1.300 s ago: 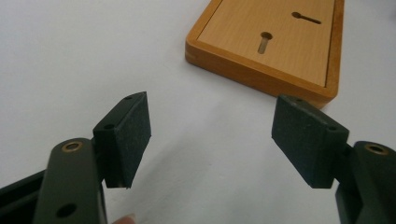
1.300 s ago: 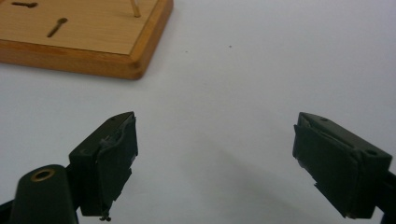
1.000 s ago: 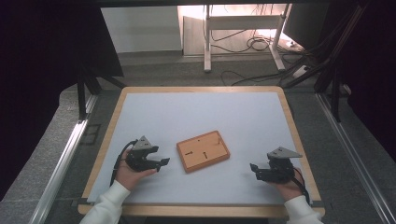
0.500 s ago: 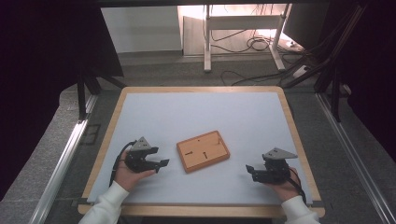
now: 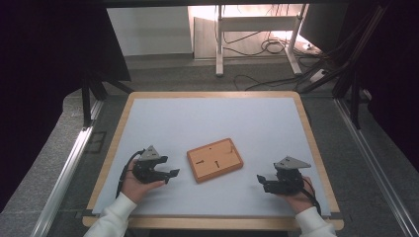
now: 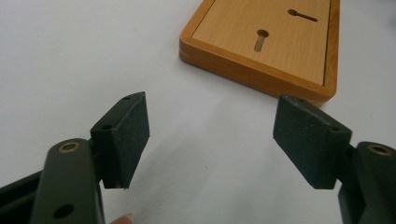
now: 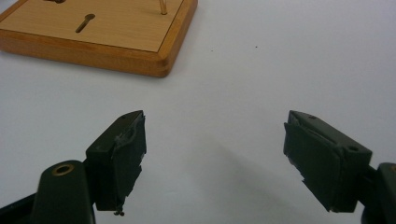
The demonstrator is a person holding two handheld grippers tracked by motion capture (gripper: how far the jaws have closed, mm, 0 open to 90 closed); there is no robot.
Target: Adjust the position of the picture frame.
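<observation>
White mat (image 5: 212,123) on wood-edged table (image 5: 316,143) — desk legs (image 5: 220,39), cables (image 5: 267,47) beyond.

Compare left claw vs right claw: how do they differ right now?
The left claw sits close to the wooden board, near its left end; the right claw sits farther from the board, off its right end. The left claw's pads look smooth and intact; the right claw's pads look frayed at the edges. Both are open, empty, held low over the white table surface.

No readable text, label, number or sign anywhere
</observation>
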